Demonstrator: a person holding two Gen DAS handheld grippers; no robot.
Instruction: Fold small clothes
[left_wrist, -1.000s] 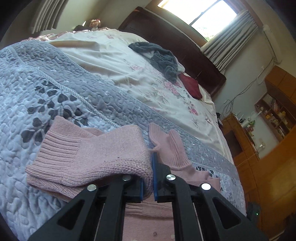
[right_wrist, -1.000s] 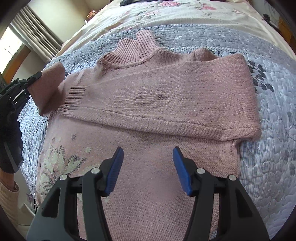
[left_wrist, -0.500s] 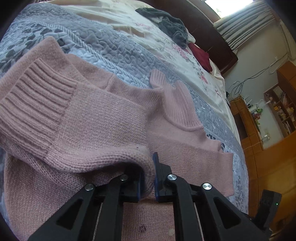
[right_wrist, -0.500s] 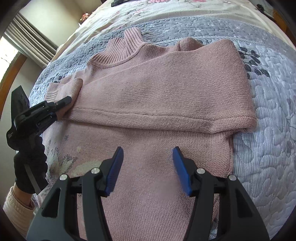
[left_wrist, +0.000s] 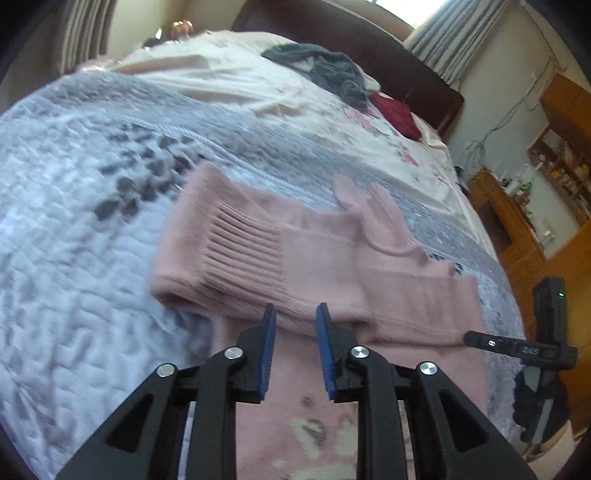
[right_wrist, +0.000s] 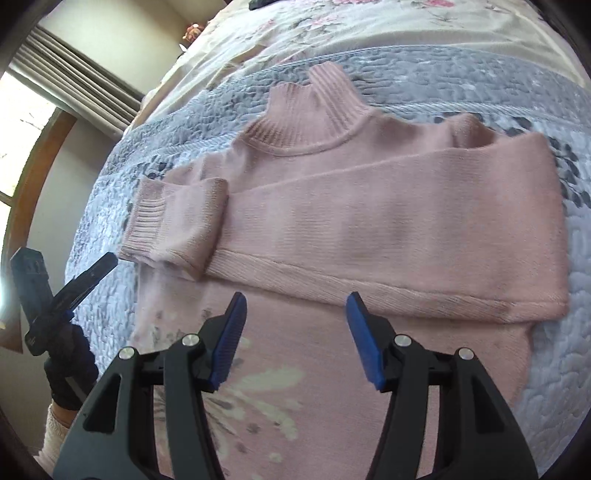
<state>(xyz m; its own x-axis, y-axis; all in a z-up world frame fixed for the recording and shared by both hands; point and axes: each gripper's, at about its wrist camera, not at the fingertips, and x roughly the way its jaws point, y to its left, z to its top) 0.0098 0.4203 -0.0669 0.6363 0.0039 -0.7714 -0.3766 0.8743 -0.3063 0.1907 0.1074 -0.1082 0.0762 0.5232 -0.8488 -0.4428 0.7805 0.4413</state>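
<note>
Centrally on the grey quilted bed cover (right_wrist: 576, 280) a pink sweater (right_wrist: 388, 221) is laid flat, collar (right_wrist: 314, 110) pointing away from the cameras. One sleeve (right_wrist: 406, 254) is seen folded straight across the chest; the other sleeve, ending in a ribbed cuff (right_wrist: 147, 218), is doubled back on itself at the sweater's left edge, its end overlapping the first.

The left hand-held gripper (left_wrist: 295, 350) is shown with its blue pads a small way apart and nothing between them, poised just short of the doubled sleeve. The right hand-held gripper (right_wrist: 295, 339) is held wide open and empty above the lower body of the sweater, near the pale floral pattern (right_wrist: 258, 398).

The step in hand is judged to be the tidying of the sleeves before the body is folded. For a good result, the cuff should be pressed flat within the sweater's outline, both sleeves kept parallel to the hem, and the hem then taken at both corners and lifted evenly toward the collar, so that no sleeve is dragged out of place.
</note>
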